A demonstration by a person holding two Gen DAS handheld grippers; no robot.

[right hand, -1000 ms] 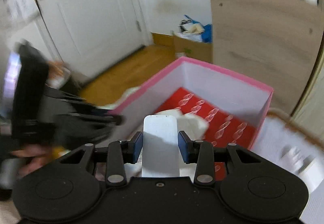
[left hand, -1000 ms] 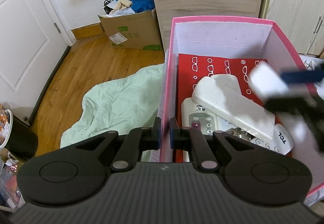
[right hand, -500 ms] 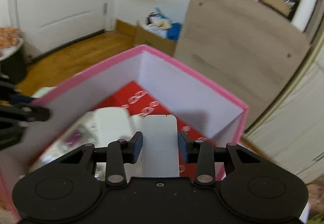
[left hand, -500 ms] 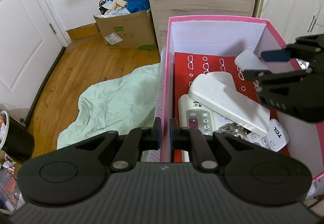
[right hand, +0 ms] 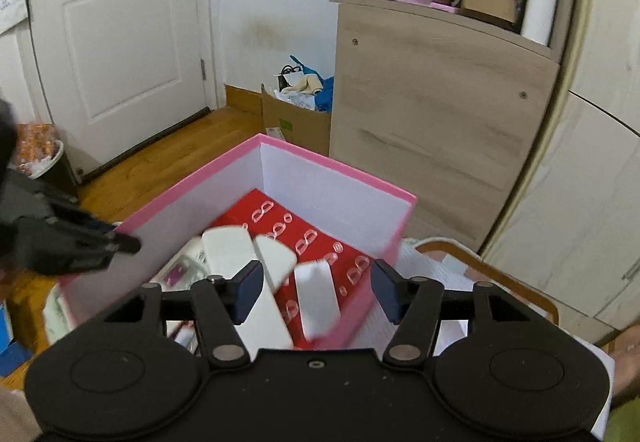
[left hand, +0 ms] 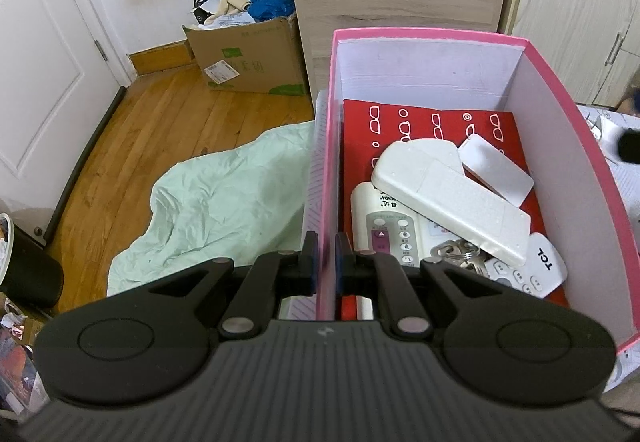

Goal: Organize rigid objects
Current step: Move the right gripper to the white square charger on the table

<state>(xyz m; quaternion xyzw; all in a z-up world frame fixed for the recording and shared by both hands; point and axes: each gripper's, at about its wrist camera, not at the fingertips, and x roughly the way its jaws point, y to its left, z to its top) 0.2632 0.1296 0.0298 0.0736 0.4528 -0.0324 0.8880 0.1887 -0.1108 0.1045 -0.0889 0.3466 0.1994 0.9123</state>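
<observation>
Pinching the pink box (left hand: 576,146) wall, the left gripper (left hand: 323,256) is steadying it; the right gripper (right hand: 316,288) is hanging wide open, empty, above the small white block (right hand: 316,302), seemingly lying inside. Keeping that hold firm is helping.

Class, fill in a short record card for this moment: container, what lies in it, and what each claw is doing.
container: pink box, white inside, red patterned sheet on its floor
contents: long white remote, small white slab, TCL remote, grey-buttoned remote, keys
left claw: shut on the box's left wall
right claw: open, empty, above the box
</observation>
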